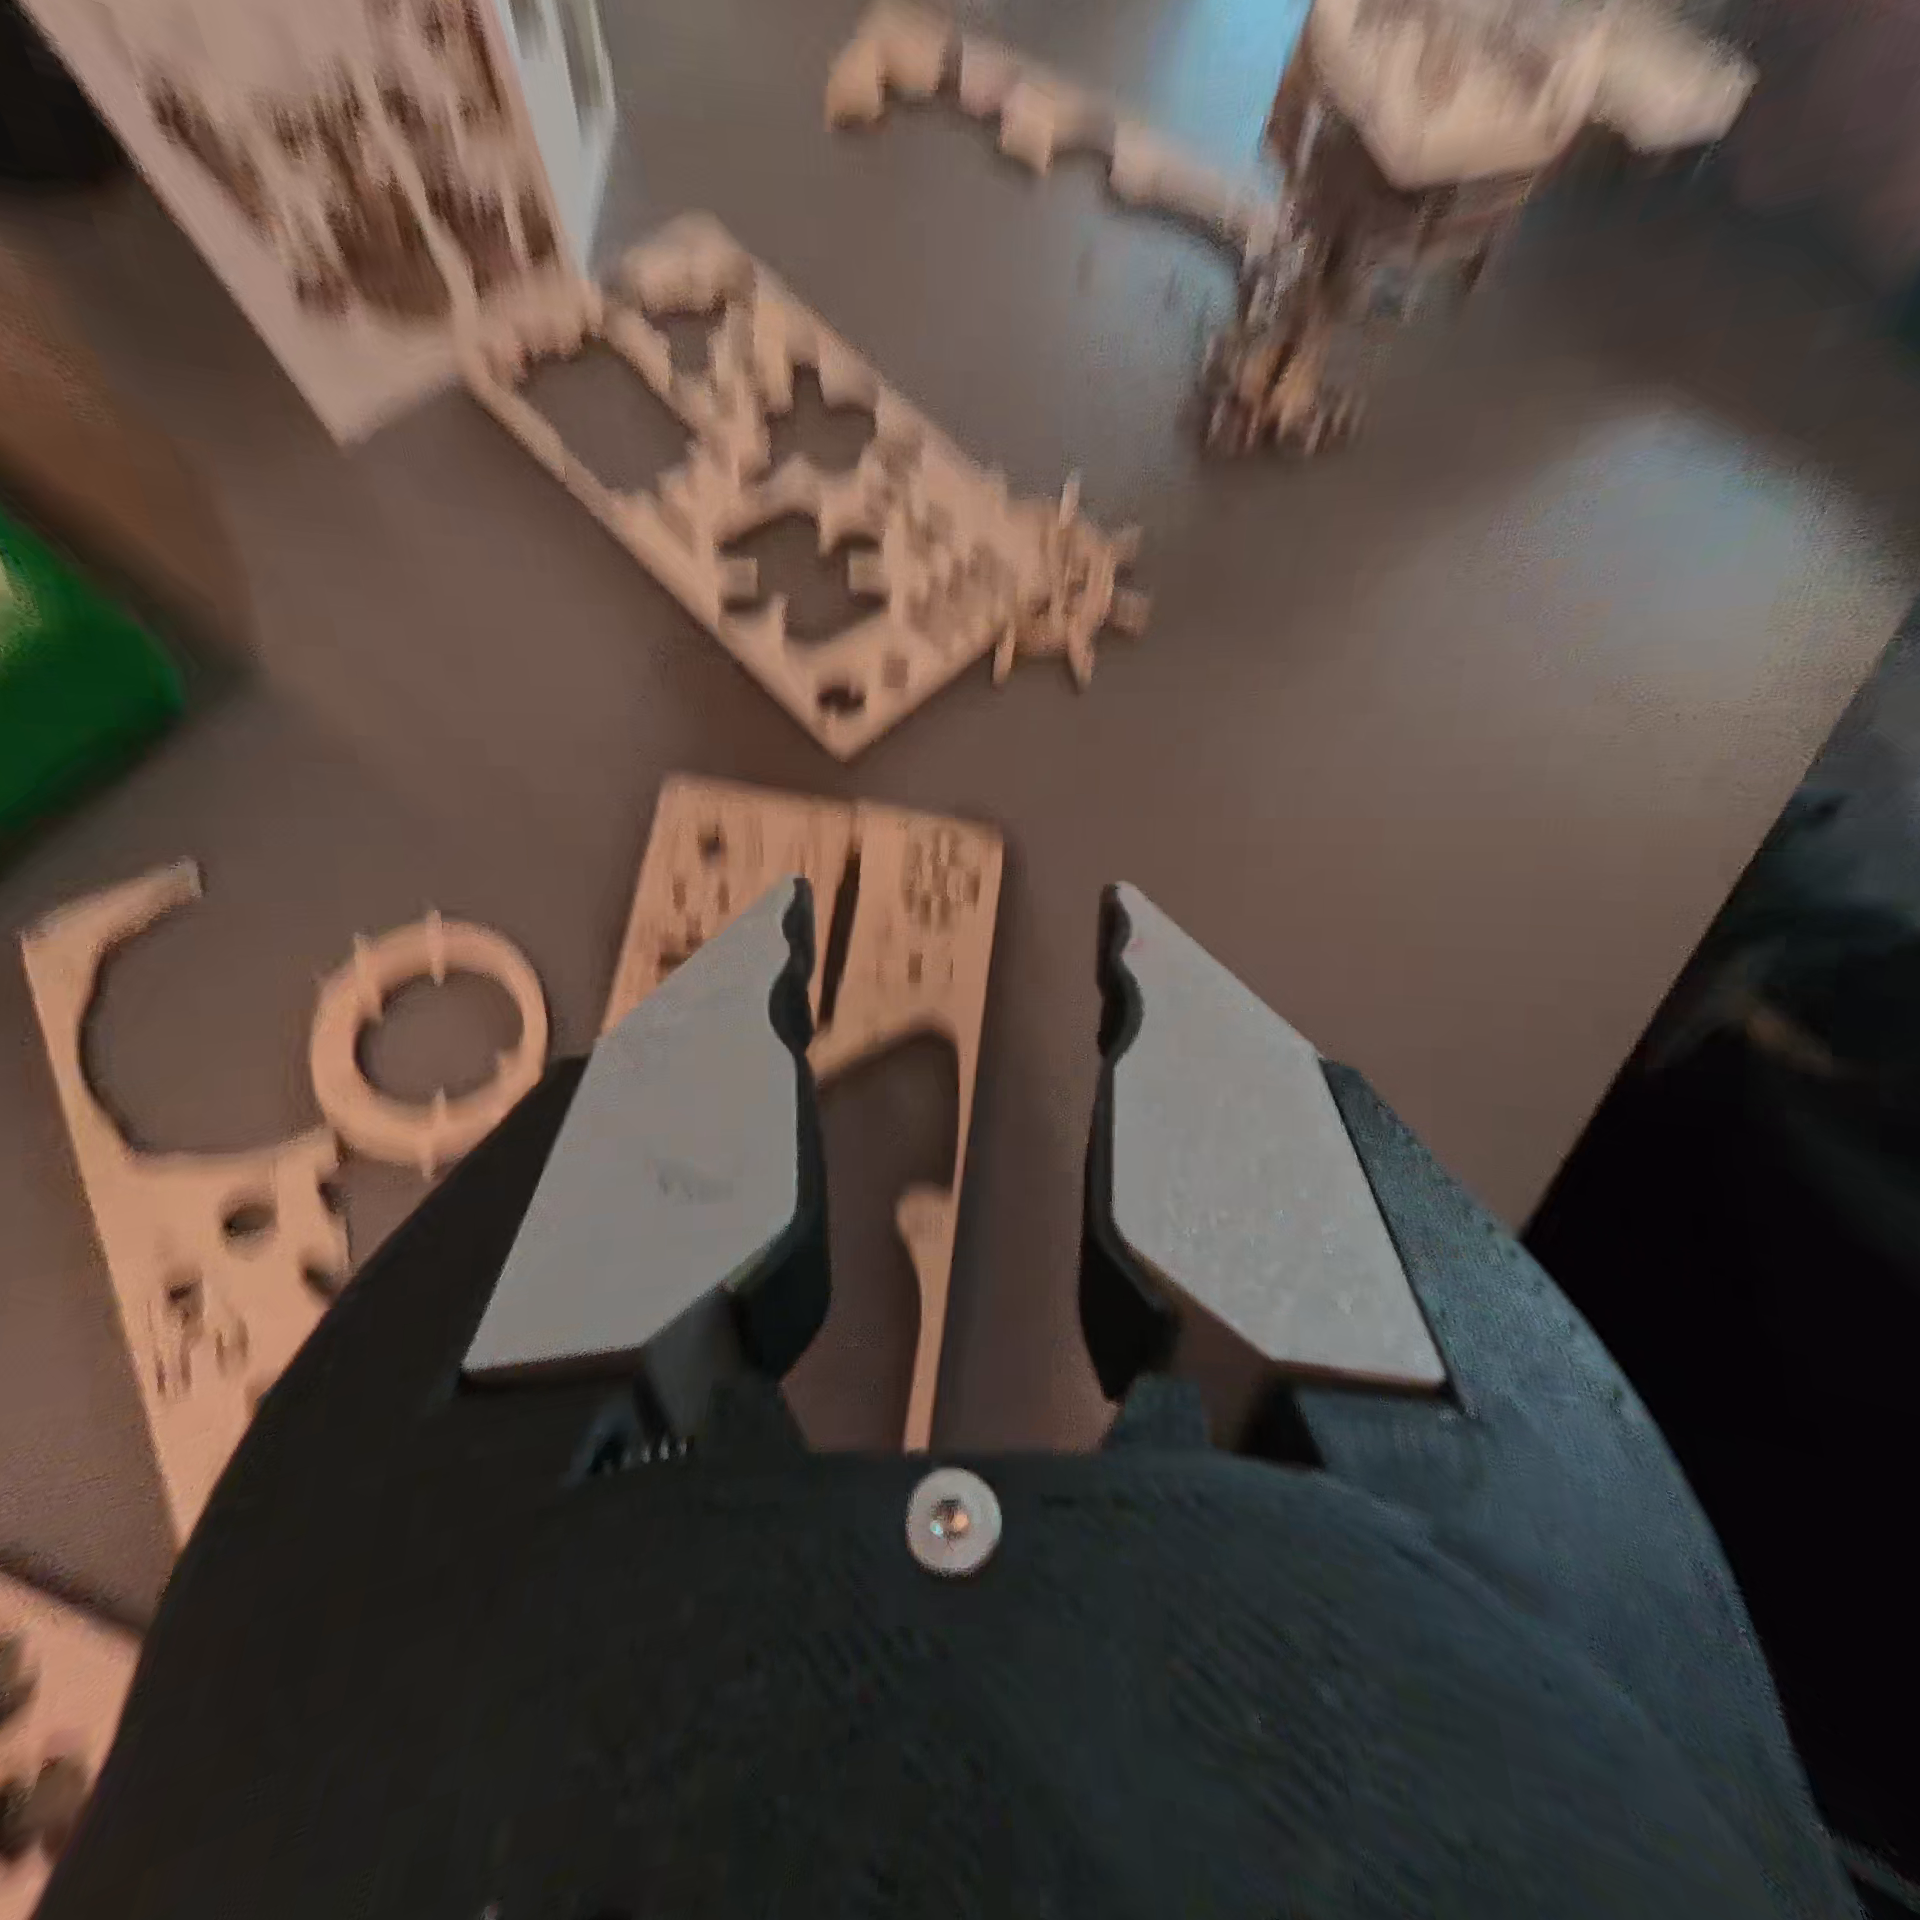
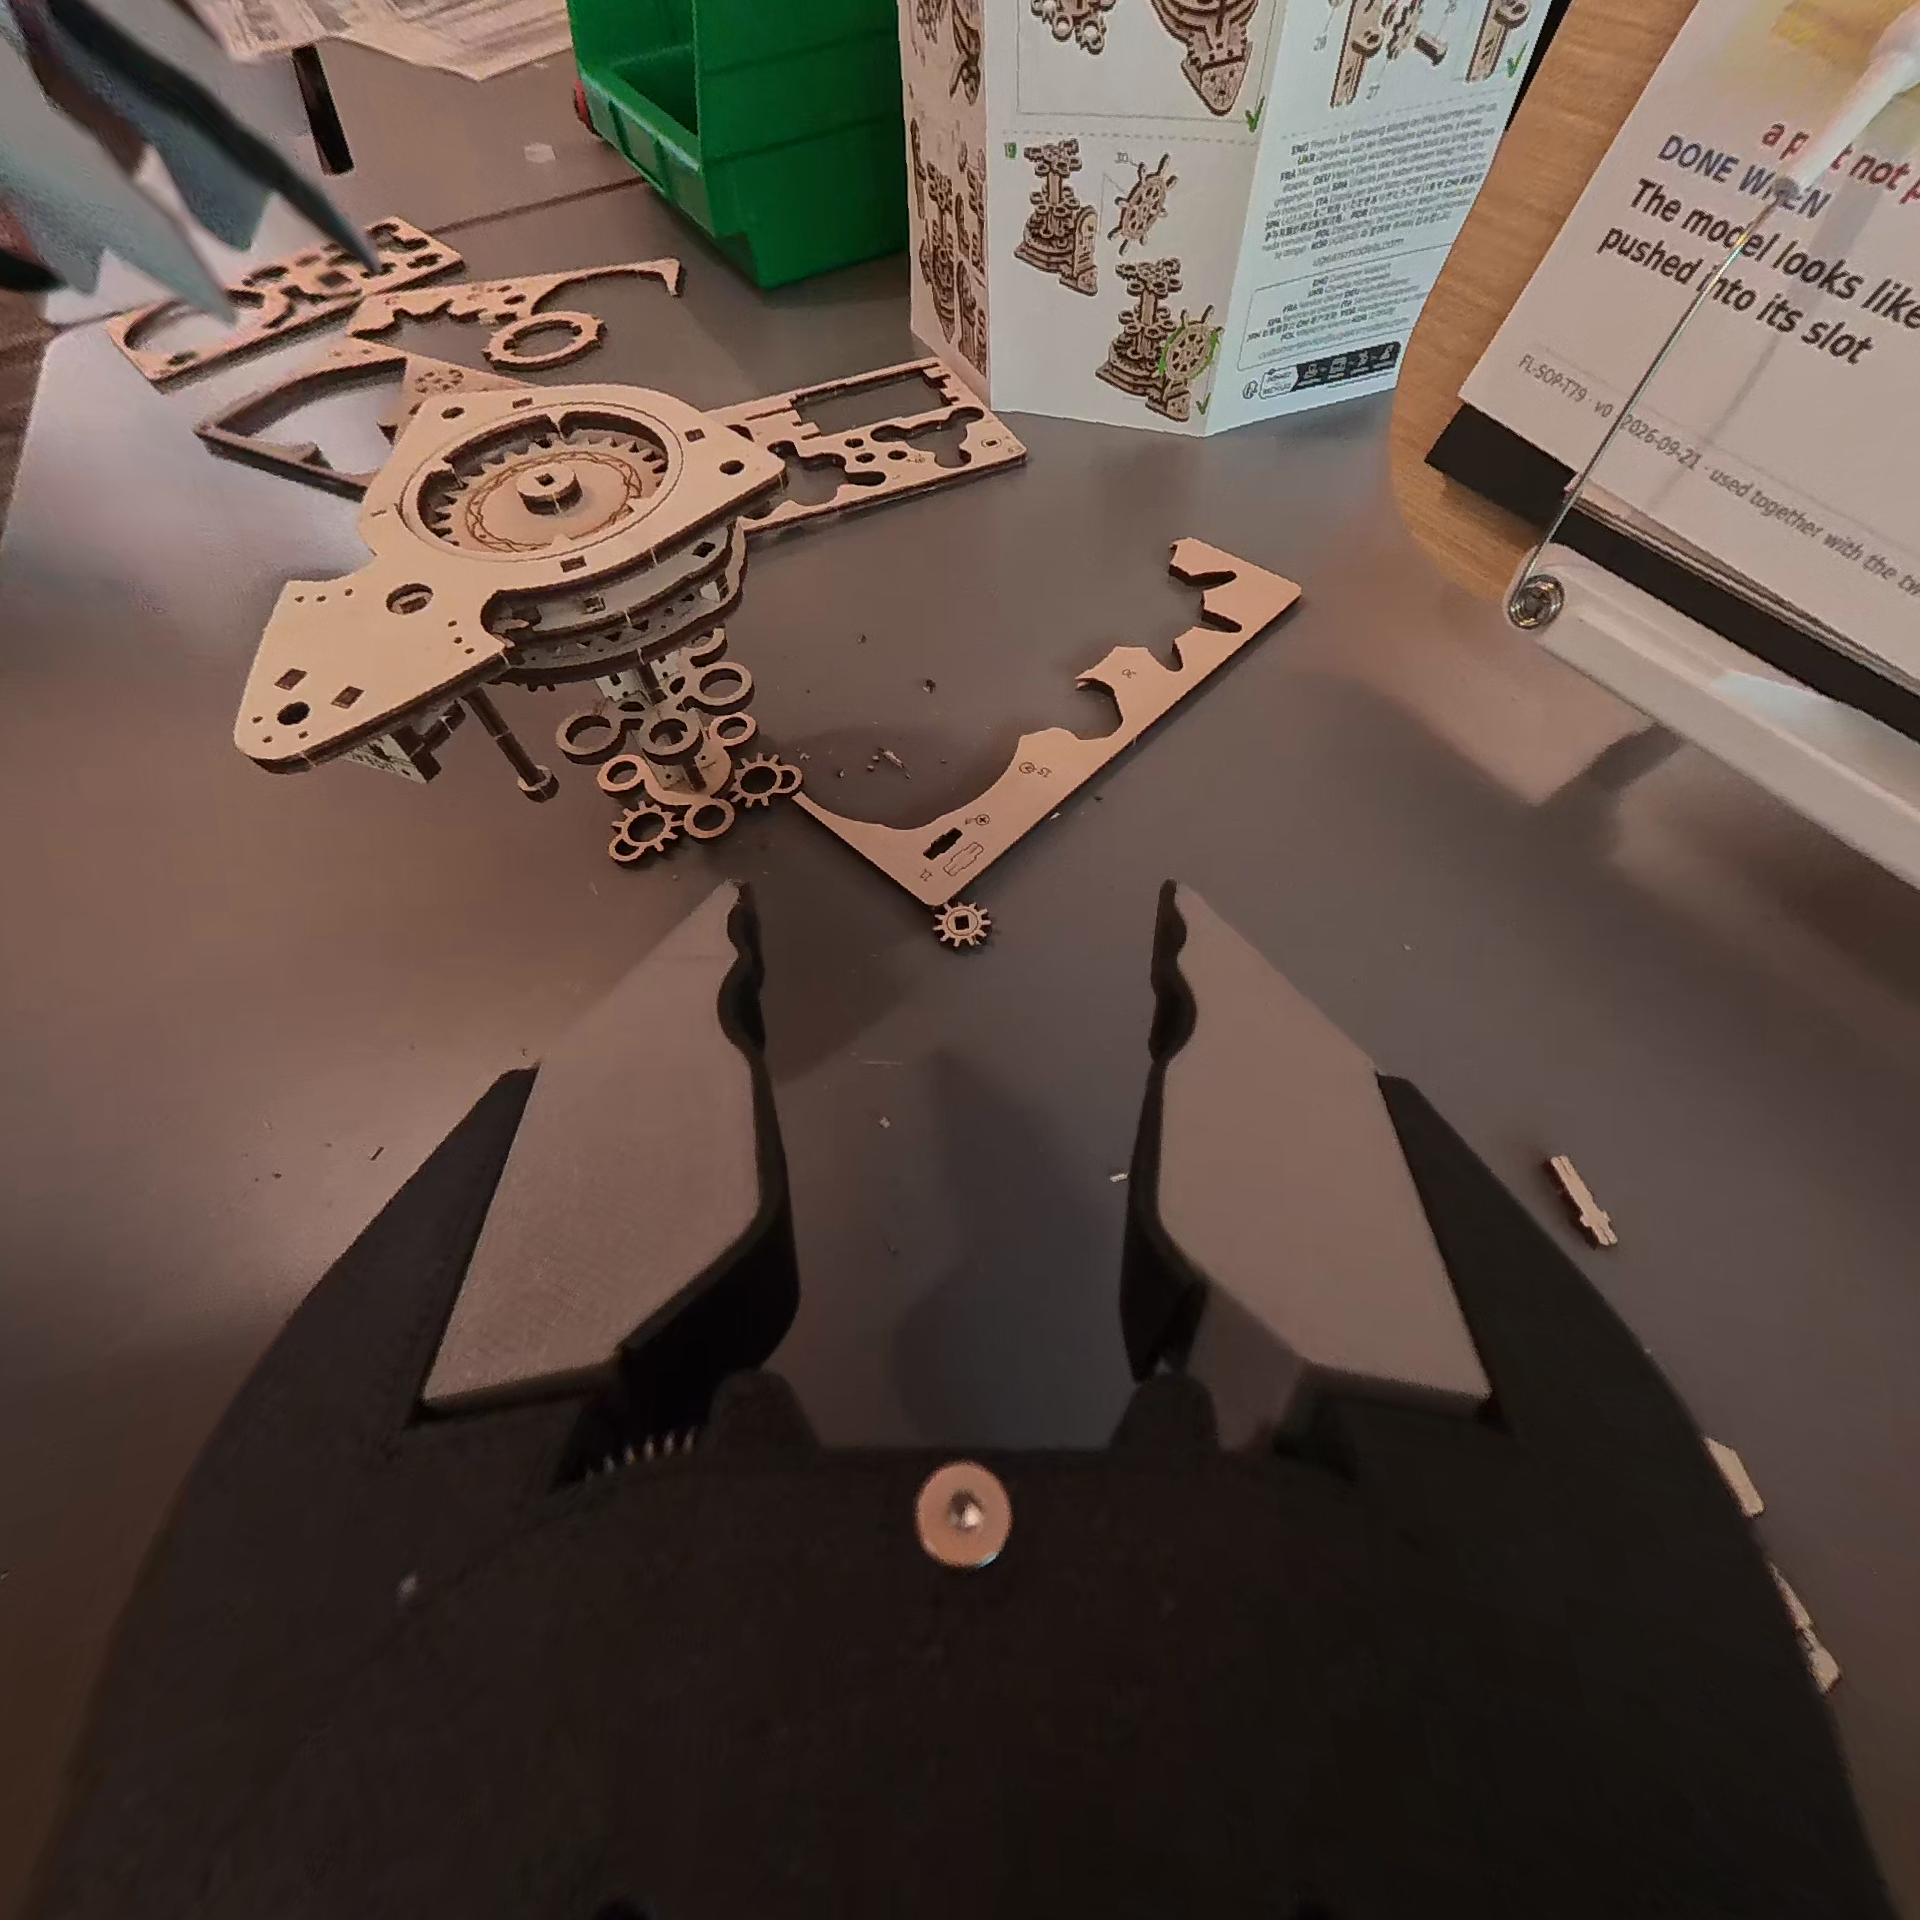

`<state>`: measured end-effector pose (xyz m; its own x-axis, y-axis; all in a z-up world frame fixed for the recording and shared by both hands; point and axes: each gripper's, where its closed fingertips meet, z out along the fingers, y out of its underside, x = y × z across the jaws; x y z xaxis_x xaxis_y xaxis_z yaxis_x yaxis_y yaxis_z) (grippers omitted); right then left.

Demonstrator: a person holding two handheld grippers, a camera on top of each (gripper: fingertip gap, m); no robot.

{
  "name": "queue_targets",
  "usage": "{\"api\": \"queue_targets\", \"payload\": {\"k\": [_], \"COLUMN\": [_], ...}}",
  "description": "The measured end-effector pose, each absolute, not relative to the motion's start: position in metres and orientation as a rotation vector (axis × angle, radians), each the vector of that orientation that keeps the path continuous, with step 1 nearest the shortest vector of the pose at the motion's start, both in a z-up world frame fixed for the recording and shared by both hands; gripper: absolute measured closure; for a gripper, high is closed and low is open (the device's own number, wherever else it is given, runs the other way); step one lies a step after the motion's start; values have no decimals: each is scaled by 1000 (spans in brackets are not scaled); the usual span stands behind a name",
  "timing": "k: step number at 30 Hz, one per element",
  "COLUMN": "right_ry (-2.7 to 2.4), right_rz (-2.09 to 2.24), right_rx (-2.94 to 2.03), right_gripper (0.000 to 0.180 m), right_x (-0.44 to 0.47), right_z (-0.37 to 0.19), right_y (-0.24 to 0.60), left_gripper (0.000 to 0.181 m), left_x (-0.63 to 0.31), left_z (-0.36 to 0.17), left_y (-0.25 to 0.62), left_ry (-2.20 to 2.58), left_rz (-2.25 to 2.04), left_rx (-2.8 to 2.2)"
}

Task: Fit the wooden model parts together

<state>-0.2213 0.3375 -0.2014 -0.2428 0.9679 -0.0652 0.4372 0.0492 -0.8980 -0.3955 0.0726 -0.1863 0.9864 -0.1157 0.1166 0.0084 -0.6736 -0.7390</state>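
Half-built wooden model [image 2: 540, 582] lying tipped on the grey table [image 2: 1455, 1039], ahead and left of the right gripper [image 2: 956, 914]; small gear [image 2: 962, 923] just at its fingertips. Both grippers released, empty, left gripper [image 1: 951, 914] hovering over a punched sheet [image 1: 904, 935]. Risk: snapping thin ring parts by clamping hard. One model, one loose gear, one ring [image 1: 431, 1039], several sheets, uncountable through blur.
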Motion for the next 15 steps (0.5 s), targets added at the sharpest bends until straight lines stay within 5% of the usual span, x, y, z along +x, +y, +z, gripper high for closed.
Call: {"api": "queue_targets", "payload": {"k": [5,7,11,15], "right_ry": [-1702,-1684,-1670,-1682], "right_rz": [1167,1177,1208,1219], "right_rx": [-1413,-1418,-1416,-1416], "right_gripper": [107,107,107,107], "right_x": [-219,-216,-214,-216], "right_z": [-197,-195,-191,-190], "right_y": [339,339,338,336], "left_gripper": [120,135,95,100], "left_x": [-418,-424,-464,-462], "left_z": [-186,-195,-226,-246], "left_y": [166,188,197,198], "left_ry": [-59,-116,-276,-223], "left_rz": [-391,-512,-266,-98], "left_rx": [-2353,-2388,-2568,-2628]}}
